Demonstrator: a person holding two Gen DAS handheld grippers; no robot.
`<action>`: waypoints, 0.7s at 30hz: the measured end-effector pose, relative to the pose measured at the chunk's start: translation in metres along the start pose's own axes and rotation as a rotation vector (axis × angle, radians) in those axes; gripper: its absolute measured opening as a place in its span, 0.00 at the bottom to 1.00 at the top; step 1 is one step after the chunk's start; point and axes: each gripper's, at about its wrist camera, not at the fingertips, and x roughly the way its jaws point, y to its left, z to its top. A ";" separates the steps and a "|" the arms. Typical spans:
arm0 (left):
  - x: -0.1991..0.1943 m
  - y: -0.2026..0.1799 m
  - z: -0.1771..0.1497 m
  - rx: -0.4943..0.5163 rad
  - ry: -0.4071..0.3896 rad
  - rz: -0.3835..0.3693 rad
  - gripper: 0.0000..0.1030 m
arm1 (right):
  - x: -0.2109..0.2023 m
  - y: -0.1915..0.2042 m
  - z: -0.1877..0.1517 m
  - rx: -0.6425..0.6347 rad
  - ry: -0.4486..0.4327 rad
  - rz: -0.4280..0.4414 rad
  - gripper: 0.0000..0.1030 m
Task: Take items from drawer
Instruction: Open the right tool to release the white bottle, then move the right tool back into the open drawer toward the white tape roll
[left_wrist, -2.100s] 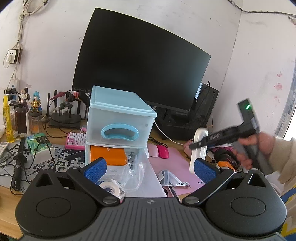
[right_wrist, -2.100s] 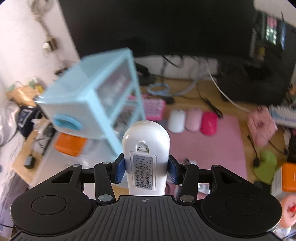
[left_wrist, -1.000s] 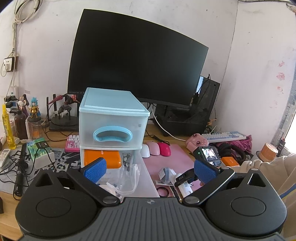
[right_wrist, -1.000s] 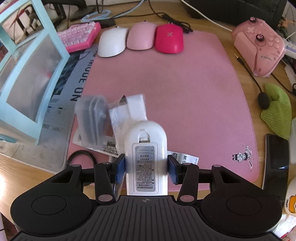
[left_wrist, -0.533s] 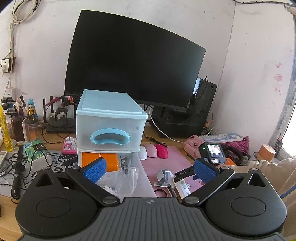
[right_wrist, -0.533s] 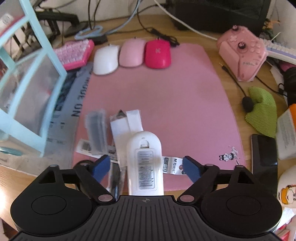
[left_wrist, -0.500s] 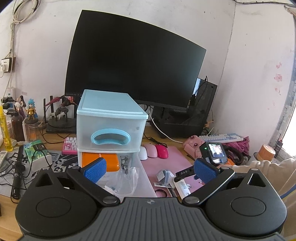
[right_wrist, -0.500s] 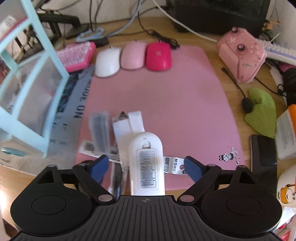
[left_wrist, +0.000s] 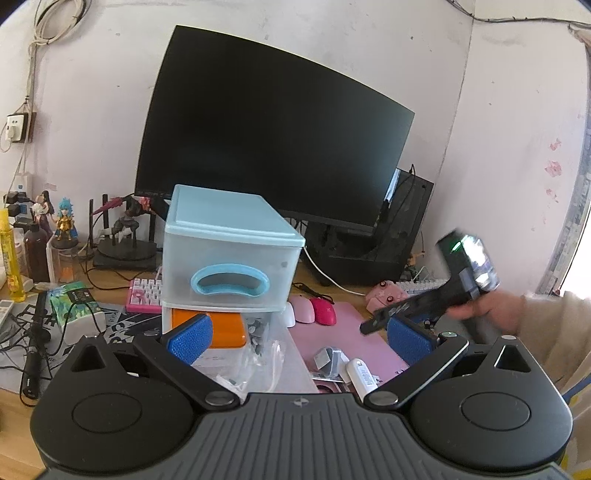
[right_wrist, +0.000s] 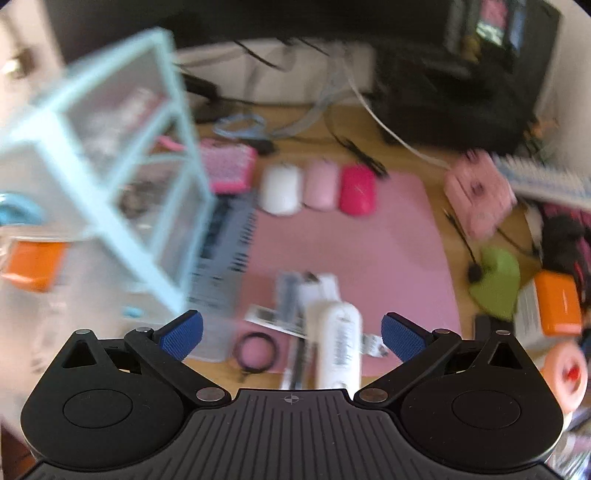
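White plastic device (right_wrist: 339, 341) lies flat on the pink desk mat (right_wrist: 354, 243) beside the drawer unit (left_wrist: 229, 254), probably set aside, while the right gripper (right_wrist: 291, 334) and left gripper (left_wrist: 299, 339) both stand wide open, holding nothing.

1. Daylight fills both views, brightest at the far right edge beyond the monitor (left_wrist: 273, 147).
2. The left wrist view is sharp, though fisheye curvature bends the walls around the monitor.
3. The right wrist view is motion-blurred throughout; only the right gripper (right_wrist: 291, 334) stays crisp.
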 end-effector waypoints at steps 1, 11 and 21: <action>-0.001 0.002 -0.001 -0.005 -0.003 0.004 1.00 | -0.011 0.008 0.003 -0.034 -0.010 0.031 1.00; -0.020 0.022 -0.012 -0.043 -0.022 0.061 1.00 | -0.089 0.103 0.024 -0.398 -0.056 0.342 1.00; -0.039 0.036 -0.022 -0.085 -0.032 0.113 1.00 | -0.049 0.177 0.018 -0.779 0.141 0.460 0.93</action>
